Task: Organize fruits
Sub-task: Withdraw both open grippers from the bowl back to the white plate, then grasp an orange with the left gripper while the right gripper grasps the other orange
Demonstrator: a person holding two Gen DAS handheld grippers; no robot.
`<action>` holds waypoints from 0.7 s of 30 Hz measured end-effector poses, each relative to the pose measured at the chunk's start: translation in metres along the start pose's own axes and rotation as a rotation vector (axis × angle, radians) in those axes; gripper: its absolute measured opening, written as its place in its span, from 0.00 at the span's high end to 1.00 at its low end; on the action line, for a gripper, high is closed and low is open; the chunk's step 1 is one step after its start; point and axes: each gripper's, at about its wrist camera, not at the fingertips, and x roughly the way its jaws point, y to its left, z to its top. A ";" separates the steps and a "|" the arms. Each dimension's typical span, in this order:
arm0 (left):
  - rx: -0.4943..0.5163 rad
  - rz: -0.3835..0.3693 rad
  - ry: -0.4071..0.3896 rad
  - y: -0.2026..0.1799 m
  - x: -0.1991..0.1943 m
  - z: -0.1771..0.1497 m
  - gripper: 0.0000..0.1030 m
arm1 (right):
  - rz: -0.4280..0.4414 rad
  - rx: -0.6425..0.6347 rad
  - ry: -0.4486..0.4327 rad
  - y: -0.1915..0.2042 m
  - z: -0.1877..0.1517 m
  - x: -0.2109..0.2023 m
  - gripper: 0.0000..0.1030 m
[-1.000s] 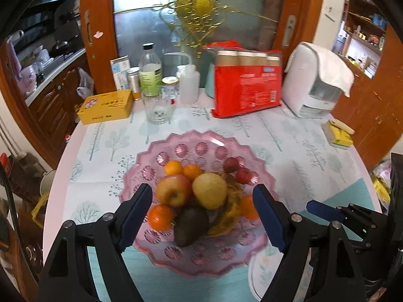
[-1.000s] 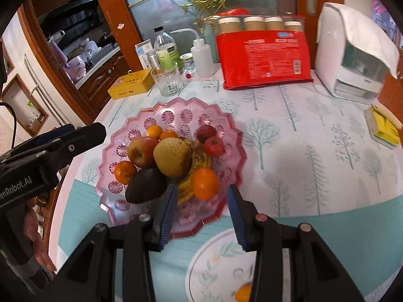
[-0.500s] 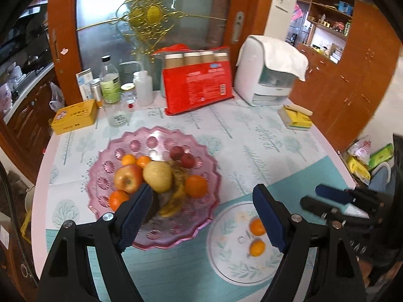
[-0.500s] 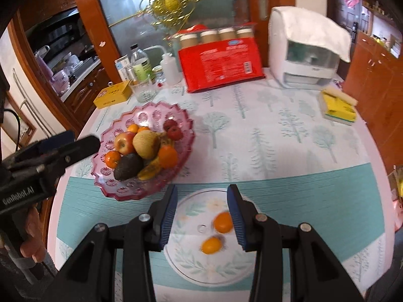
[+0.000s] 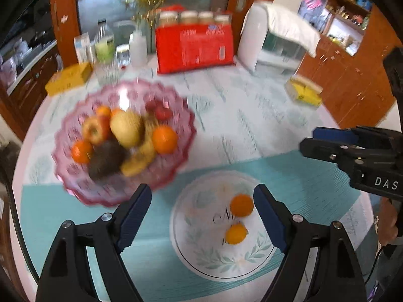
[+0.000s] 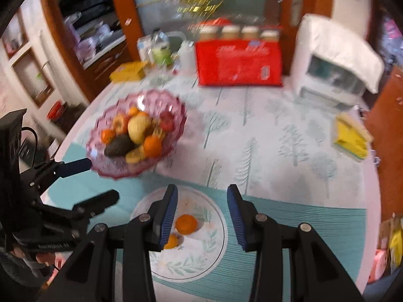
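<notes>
Both grippers empty over the white plate [image 5: 216, 264], two small oranges [image 5: 241, 205] on it.
Left gripper [image 5: 202, 217] spread wide, right gripper [image 6: 201, 216] narrower, nothing pinched; remaining fruit sits in pink bowl [image 5: 75, 183]. Best to centre on one fruit before closing.

Two oranges [image 5: 241, 205] on one white plate [image 5: 201, 259], one pink fruit bowl [image 5: 75, 186], one red pack [image 5: 194, 50], two tongs [image 5: 202, 216].

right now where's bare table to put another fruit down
Free: the white plate around its two oranges, and the cloth between the pink bowl and the yellow sponge. Crowded: the back edge, from the yellow box past the red pack.
</notes>
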 end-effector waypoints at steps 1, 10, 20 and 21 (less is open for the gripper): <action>-0.005 0.010 0.020 -0.005 0.008 -0.007 0.20 | 0.023 -0.005 0.016 -0.002 -0.003 0.009 0.60; -0.101 0.018 0.162 -0.019 0.063 -0.062 0.20 | 0.204 -0.030 0.180 -0.006 -0.040 0.091 0.60; -0.160 0.039 0.187 -0.014 0.077 -0.088 0.20 | 0.178 -0.102 0.181 0.009 -0.047 0.119 0.57; -0.162 0.039 0.187 -0.014 0.078 -0.088 0.20 | 0.169 -0.107 0.185 0.008 -0.048 0.121 0.57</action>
